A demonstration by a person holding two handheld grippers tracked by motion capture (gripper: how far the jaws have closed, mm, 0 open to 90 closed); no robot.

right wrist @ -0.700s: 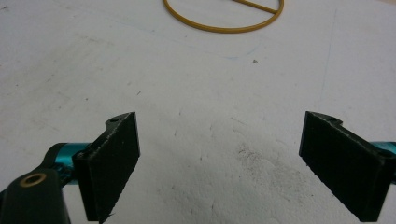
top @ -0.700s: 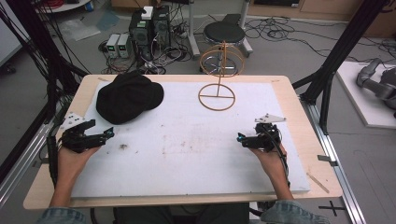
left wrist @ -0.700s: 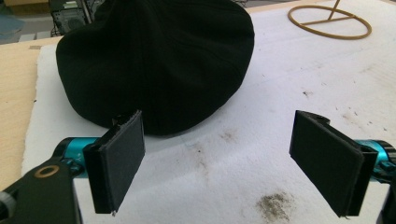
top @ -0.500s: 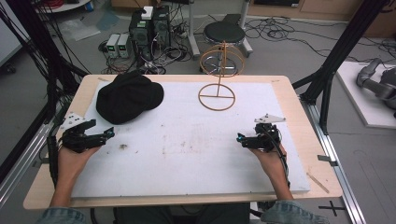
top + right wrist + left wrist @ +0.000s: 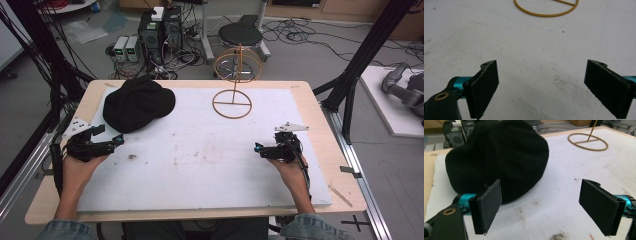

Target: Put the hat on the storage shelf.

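Nothing is shifting between the earlier frames and now: both grippers are staying where they were. Far left on the desk [image 5: 310, 100], a black hat [image 5: 138, 103] is lying just beyond the left gripper [image 5: 116, 142], whose jaws are gaping with nothing between them. Far centre, a gold wire stand [image 5: 233, 95] is rising. At the right, the right gripper [image 5: 258, 149] is resting low, likewise released.

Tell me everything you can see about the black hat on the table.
The black hat is a soft, rounded cap of matte, felt-like fabric, with no brim, label or trim that shows. It lies crown up, slumped into a low dome, on the white mat at the table's far left corner, its far edge lapping over the mat's corner. Nothing grips it. The left claw sits open just in front of it, apart.
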